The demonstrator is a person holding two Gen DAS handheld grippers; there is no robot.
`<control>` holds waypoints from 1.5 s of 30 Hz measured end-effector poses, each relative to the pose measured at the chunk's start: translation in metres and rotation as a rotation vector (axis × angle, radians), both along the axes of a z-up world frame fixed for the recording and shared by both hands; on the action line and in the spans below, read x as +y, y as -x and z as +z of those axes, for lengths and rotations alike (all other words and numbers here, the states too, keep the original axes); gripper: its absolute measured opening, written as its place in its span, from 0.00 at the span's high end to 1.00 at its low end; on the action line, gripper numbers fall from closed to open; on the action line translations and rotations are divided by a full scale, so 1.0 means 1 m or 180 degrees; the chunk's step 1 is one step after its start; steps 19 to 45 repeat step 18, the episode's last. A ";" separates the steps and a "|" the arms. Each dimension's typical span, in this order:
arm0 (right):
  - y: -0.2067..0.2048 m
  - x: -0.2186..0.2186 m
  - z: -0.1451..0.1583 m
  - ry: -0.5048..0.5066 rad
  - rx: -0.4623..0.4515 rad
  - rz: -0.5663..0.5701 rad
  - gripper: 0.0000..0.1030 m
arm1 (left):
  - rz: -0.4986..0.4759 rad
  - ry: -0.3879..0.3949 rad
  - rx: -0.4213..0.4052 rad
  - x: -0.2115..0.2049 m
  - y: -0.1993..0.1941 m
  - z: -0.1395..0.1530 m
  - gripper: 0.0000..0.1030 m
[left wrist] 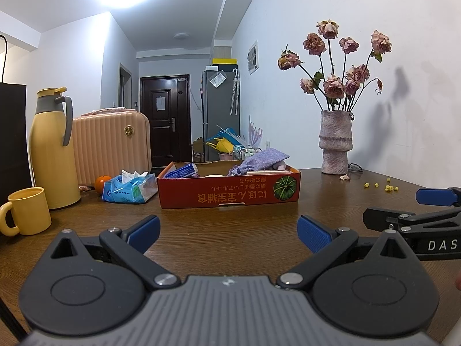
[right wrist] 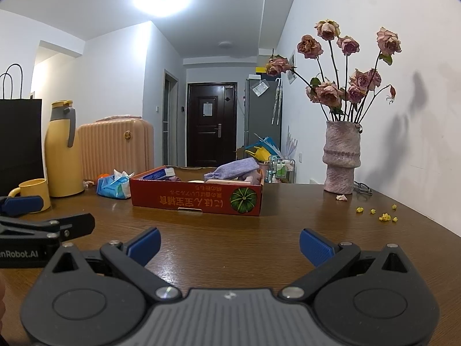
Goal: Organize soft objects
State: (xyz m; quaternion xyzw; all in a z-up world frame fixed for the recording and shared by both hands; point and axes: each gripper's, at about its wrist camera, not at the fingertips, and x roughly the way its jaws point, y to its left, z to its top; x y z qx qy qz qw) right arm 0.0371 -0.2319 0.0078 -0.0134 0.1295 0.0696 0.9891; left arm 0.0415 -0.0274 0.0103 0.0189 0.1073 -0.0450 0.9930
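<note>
Now, with my left gripper (left wrist: 227, 232) and right gripper (right wrist: 229, 245) both spread wide and empty, I should approach the purple pouch (right wrist: 232, 168) in the box (right wrist: 196, 200) squarely.

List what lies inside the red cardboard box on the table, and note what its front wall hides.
Inside the red cardboard box: a purple knitted pouch on top, a blue-and-white packet at the left, pinkish fabric beneath the pouch. The front wall hides the box floor and anything lower.

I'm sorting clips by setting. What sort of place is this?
Most likely a lived-in apartment: a wooden table near an entry door, a fridge down the hallway, and household things like a vase of dried roses and a thermos.
</note>
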 end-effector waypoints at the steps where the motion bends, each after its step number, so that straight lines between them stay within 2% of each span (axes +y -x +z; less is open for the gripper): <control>1: 0.000 0.000 0.000 0.0000 0.0000 0.0000 0.00 | 0.0001 0.0000 -0.0001 0.000 0.000 0.000 0.00; 45: 0.000 0.004 -0.003 0.0014 0.0025 0.0006 0.00 | -0.0032 0.0033 0.0008 0.003 0.001 0.002 0.00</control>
